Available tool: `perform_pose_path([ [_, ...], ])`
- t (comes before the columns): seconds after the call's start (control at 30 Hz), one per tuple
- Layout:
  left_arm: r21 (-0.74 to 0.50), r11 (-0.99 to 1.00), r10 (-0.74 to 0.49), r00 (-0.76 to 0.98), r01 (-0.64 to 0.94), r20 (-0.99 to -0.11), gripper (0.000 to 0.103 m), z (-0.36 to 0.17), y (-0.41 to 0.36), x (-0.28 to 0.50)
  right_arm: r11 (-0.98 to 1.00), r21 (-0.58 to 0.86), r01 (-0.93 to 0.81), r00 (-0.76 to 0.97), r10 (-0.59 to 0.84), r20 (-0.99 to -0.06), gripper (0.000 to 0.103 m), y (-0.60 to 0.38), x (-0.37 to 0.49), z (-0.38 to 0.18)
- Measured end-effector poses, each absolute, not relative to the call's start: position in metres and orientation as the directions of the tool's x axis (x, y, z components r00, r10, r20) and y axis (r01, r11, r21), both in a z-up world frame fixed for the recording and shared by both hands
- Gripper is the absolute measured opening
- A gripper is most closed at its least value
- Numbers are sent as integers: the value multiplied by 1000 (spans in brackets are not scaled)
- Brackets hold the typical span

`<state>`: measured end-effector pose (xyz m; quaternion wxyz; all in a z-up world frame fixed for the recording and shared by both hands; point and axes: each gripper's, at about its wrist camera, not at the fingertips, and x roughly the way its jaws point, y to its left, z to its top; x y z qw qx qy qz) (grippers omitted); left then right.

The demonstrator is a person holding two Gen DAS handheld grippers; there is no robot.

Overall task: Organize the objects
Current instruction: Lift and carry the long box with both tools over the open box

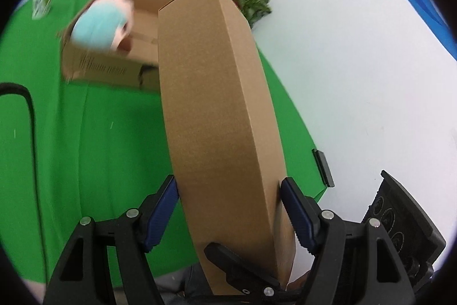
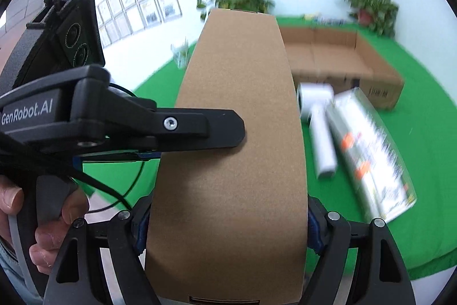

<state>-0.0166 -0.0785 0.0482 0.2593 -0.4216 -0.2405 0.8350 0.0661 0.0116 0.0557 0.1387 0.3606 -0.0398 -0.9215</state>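
Both claws are clamped on the same long flat cardboard box (image 1: 220, 110): the left claw (image 1: 228, 215) pinches one edge of it and the right claw (image 2: 228, 230) squeezes its sides, so it hangs above the green tabletop (image 1: 94, 150). Behind it an open carton (image 2: 337, 59) sits on the green cloth with a blurry blue and pink plush toy (image 1: 104, 25) inside. Just in front of the carton lie a white roll (image 2: 317, 127) and a shiny foil-wrapped package (image 2: 371, 150), side by side.
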Motion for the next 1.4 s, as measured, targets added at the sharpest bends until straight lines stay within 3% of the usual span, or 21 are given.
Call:
perform_pose_path([
  [0.37,-526,-733,666,-610,-431,-429,72,160,-64,-67,-981,47,189,-859,-188,-475,78,27,28,162],
  [0.47,-506,-739,663,-616,-445,-425,72,183,-55,-92,-982,40,186,-872,-183,-454,78,28,12,186],
  [0.8,-530,-756,640,-605,-385,-474,73,222,-62,-165,-973,97,211,-825,-230,-516,78,37,-75,225],
  [1.13,-583,-752,637,-563,-307,-526,73,196,-92,-235,-967,136,218,-747,-255,-614,78,1,-175,214],
  [1.4,-596,-765,620,-529,-243,-580,73,160,-114,-269,-956,176,235,-691,-291,-662,78,-27,-230,174],
])
